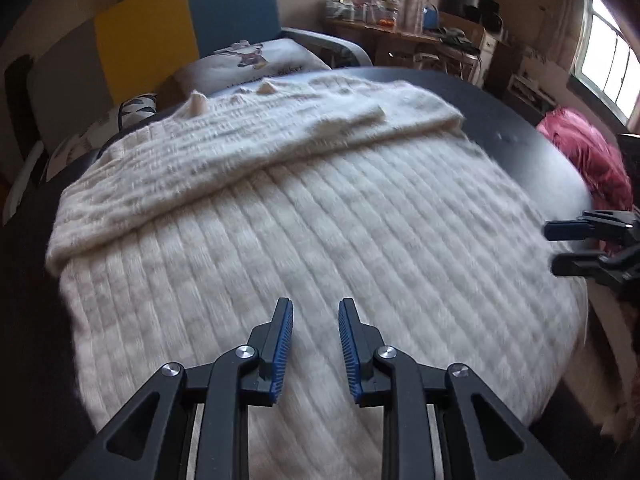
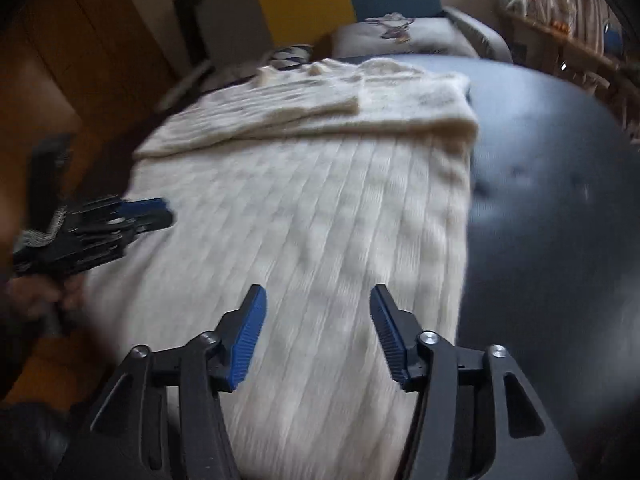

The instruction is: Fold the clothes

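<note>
Dark round table (image 1: 520,136), printed pillow (image 1: 256,64), cluttered desk (image 1: 416,36)

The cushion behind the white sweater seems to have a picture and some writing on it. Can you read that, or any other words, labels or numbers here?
Cushion: a line of dark writing under a cartoon figure, too small and blurred to read in either view.
Sweater: no text or label showing.
Left hand-held gripper and right hand-held gripper: no markings visible.
Desk clutter: any labels too small to tell.
</note>
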Demonstrator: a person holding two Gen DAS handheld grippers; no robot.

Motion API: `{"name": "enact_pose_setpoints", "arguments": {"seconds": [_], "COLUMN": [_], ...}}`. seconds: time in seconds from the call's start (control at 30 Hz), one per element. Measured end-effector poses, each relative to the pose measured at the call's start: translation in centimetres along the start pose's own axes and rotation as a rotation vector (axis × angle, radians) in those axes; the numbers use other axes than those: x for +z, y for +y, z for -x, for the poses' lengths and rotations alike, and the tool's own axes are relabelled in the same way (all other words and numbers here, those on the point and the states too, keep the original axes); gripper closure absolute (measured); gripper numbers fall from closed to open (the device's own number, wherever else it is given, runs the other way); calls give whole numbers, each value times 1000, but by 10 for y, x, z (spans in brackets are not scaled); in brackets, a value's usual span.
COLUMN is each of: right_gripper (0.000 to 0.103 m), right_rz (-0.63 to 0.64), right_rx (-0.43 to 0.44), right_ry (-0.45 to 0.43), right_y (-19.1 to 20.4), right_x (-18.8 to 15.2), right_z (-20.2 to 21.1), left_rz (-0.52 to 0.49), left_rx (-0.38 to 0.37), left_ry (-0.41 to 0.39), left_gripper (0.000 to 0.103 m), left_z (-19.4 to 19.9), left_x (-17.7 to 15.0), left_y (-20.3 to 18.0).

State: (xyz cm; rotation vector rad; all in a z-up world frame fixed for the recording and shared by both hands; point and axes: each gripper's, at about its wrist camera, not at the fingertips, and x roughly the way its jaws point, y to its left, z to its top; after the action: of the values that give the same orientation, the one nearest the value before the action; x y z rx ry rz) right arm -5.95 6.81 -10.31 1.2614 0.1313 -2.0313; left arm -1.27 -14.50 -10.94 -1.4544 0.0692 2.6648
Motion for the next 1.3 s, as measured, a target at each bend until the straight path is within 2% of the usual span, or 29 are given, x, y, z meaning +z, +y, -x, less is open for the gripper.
{"name": "enact_pose_setpoints", "arguments": {"seconds": [0.1,0.23,0.3,0.37,0.47,0.53,0.67,0.77,0.9,1.0,1.07,1.2,1.3], "right_gripper": [40,40,29,18,5,0,0,0,0,0,0,0,0], "right_rz": [31,10,-17,-9,61,129,191,138,113,95,110,46,-142], "right_rx": [-12,8,57,71,47,6,-64,-40,-2,-42,-11,138,243], "right_ry": [33,8,6,8,5,13,52,46,-8,105,112,-58,-208], "right_y": [1,-4,-9,-6,8,21,32,31,35,26,26,9,-34], "right_x": [-30,-40,-39,-40,-46,-50,-52,-41,-26,-21,-12,30,63], "right_z": [1,1,0,-3,-9,-15,-22,-14,-7,-34,-32,-7,-9], "left_rz": [-10,9,11,59,230,253,299,333,378,350,330,292,303], "left_rx": [19,36,42,-4,-51,-52,-53,-54,-55,-105,-138,-205,-320], "left_ry": [-2,-12,-7,-10,-35,-43,-60,-73,-89,-93,-95,-99,-89], "left_gripper": [79,79,80,79,80,80,80,80,80,81,81,80,80], "left_z": [1,2,6,14,33,40,55,65,80,68,60,45,7], "left_x": [-14,-17,-17,-23,-45,-55,-76,-91,-112,-85,-66,-29,20], "left_y": [-4,-6,-8,2,38,48,67,82,102,98,95,89,76]}}
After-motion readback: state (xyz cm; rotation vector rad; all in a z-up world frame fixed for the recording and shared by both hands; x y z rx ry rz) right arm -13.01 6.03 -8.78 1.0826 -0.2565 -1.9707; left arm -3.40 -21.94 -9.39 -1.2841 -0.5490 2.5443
